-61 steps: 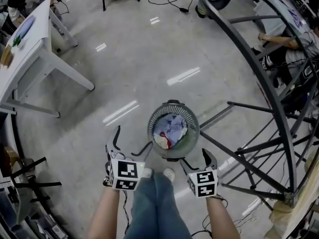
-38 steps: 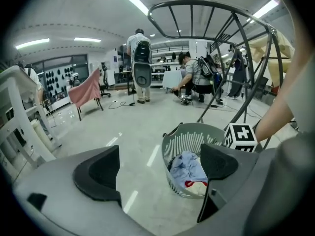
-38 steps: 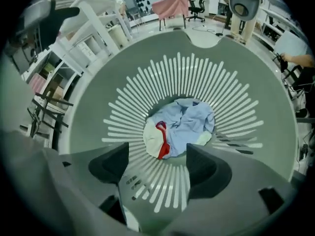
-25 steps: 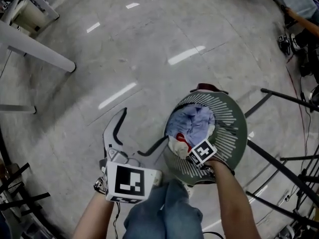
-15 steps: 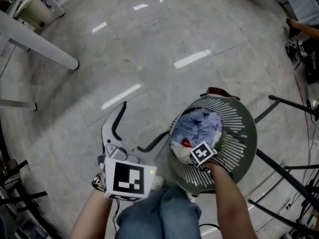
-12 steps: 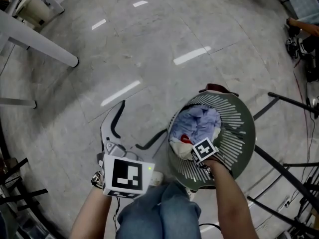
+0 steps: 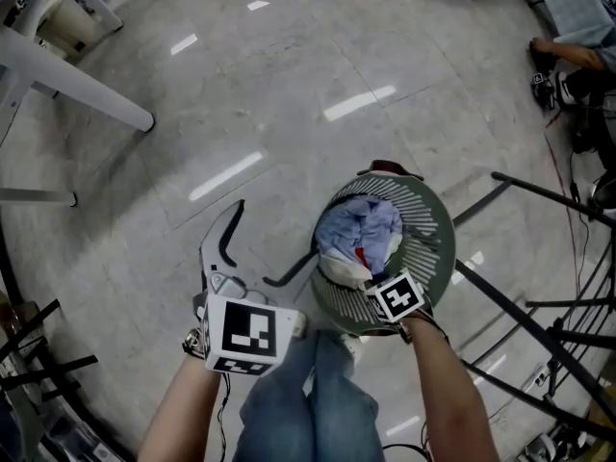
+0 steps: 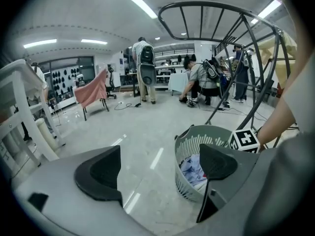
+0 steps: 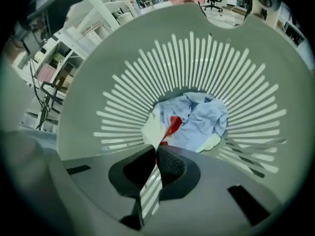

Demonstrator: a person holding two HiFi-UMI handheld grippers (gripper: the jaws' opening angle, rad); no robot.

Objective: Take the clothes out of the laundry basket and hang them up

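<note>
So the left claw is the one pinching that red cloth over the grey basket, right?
No, the right claw is pinching the red cloth over the grey basket, as the right gripper view shows. The left claw is open and empty.

The slatted grey-green laundry basket stands upright. Pale blue clothes lie crumpled inside, their red piece pinched in my right gripper

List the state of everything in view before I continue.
Grey-green slatted plastic laundry basket: upright on floor, holding clothes.
Crumpled light blue garment: loose in basket.
Red fabric strip: stretched up from pile, pinched in right claw.
Right claw: shut on red fabric strip.
Left claw: open, empty, beside basket.
</note>
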